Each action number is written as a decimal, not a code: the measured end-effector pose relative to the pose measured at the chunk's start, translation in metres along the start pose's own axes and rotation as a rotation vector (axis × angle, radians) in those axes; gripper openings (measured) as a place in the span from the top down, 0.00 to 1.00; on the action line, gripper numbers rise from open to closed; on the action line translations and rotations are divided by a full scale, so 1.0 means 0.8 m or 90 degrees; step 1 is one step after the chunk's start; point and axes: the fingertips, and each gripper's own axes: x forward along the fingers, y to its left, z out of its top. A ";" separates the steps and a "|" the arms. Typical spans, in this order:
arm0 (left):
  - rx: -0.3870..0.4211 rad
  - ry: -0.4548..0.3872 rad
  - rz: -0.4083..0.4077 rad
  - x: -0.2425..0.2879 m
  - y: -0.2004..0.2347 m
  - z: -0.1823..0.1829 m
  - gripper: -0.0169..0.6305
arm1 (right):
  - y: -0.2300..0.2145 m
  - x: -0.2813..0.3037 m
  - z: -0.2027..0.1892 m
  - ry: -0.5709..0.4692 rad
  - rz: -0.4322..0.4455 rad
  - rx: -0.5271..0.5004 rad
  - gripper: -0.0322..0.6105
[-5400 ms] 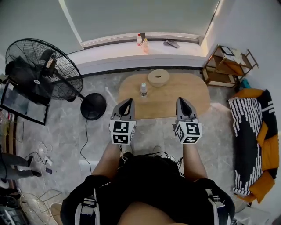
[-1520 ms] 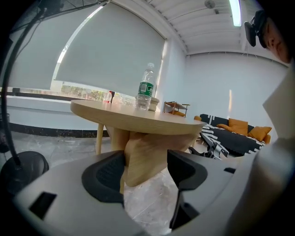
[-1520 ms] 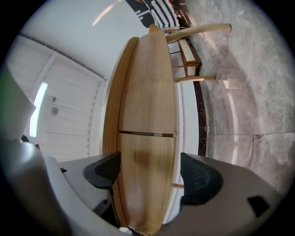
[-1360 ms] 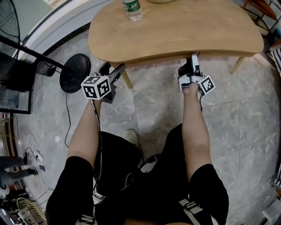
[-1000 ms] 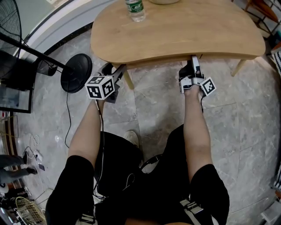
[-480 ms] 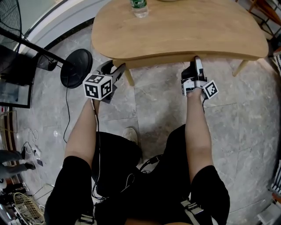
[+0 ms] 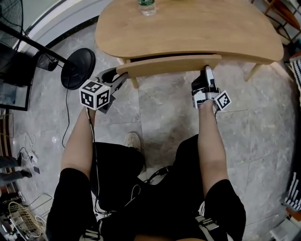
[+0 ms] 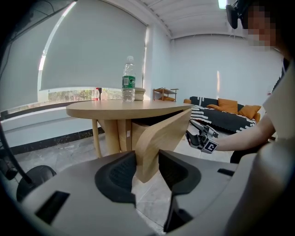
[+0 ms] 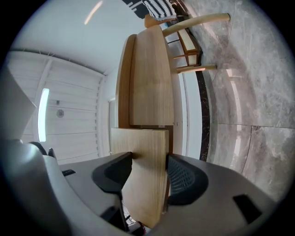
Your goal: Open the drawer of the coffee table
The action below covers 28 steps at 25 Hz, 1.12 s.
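Observation:
The light wooden coffee table has a drawer whose curved front stands a little way out from under the top. My left gripper is at the front's left end, and my right gripper is at its right end. In the left gripper view the drawer front runs between the jaws of the left gripper, which are closing, and both pads touch it. In the right gripper view the drawer front fills the gap of the right gripper, whose jaws are closing, pads against both faces.
A water bottle stands at the table's far edge. A fan's round black base and pole sit on the marble floor to the left. The table's legs are beside the drawer. My legs are below the grippers.
The drawer front has slid out from under the table top towards me. Both grippers came back with it, and the left one swung further left.

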 end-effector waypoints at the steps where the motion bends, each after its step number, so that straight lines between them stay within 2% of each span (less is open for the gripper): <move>1: 0.001 0.003 -0.004 -0.002 -0.004 -0.002 0.72 | 0.002 -0.004 -0.001 0.006 0.000 -0.001 0.55; 10: -0.005 0.018 -0.023 -0.026 -0.027 -0.016 0.73 | 0.020 -0.030 -0.013 0.036 -0.007 0.012 0.55; 23: 0.001 0.026 -0.058 -0.047 -0.057 -0.031 0.74 | 0.036 -0.065 -0.021 0.130 -0.009 -0.003 0.56; 28: 0.007 0.039 -0.068 -0.053 -0.061 -0.037 0.75 | 0.036 -0.080 -0.028 0.173 -0.003 -0.006 0.61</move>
